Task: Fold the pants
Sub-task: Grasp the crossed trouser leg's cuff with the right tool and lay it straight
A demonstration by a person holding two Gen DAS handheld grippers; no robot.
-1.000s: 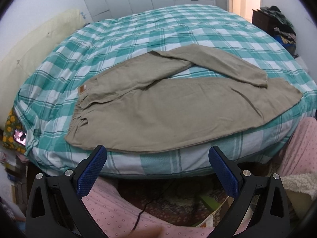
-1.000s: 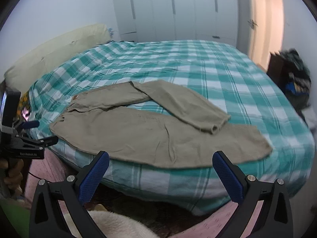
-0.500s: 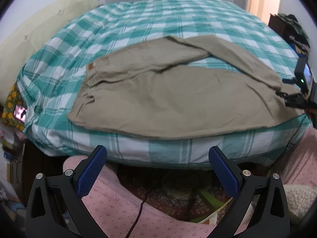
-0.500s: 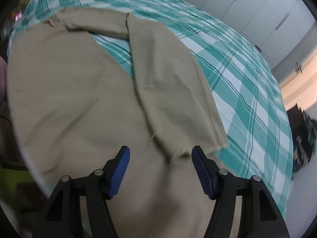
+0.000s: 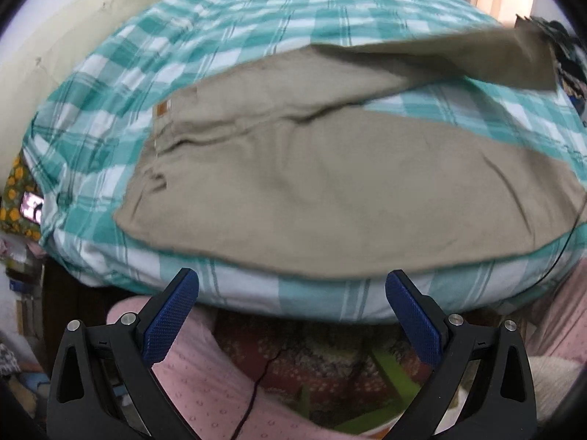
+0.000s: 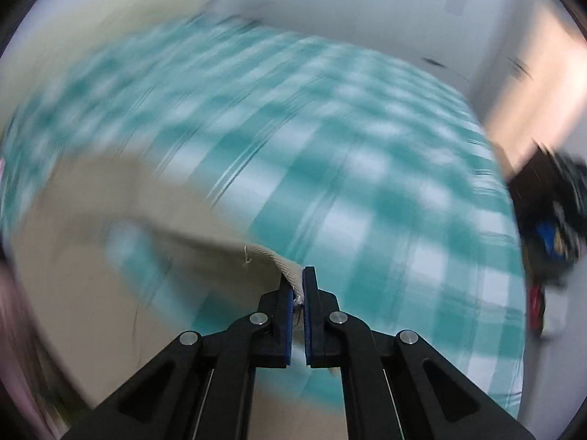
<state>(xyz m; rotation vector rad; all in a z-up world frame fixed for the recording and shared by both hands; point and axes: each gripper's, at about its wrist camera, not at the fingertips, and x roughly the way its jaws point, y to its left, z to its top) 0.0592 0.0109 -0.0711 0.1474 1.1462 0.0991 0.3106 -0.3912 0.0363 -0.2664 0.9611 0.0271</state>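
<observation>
Beige pants (image 5: 330, 183) lie on a bed with a teal checked sheet (image 5: 256, 36), waistband to the left. The near leg lies flat along the bed's front edge. The far leg (image 5: 458, 55) is lifted off the sheet at the upper right. My right gripper (image 6: 298, 275) is shut on that leg's hem (image 6: 271, 260) and holds it above the bed; its view is blurred by motion. My left gripper (image 5: 291, 286) is open and empty, below the bed's front edge, short of the pants.
A cream headboard cushion (image 5: 73, 36) lies to the left. Dark furniture with piled clothes (image 6: 550, 201) stands at the right side of the bed. Pink-clad legs (image 5: 190, 377) and a patterned rug (image 5: 312, 359) are below the left gripper.
My right gripper has closed on the hem of the far leg and lifted it off the bed, swinging it away. My left gripper has moved nearer the bed edge, still open.
</observation>
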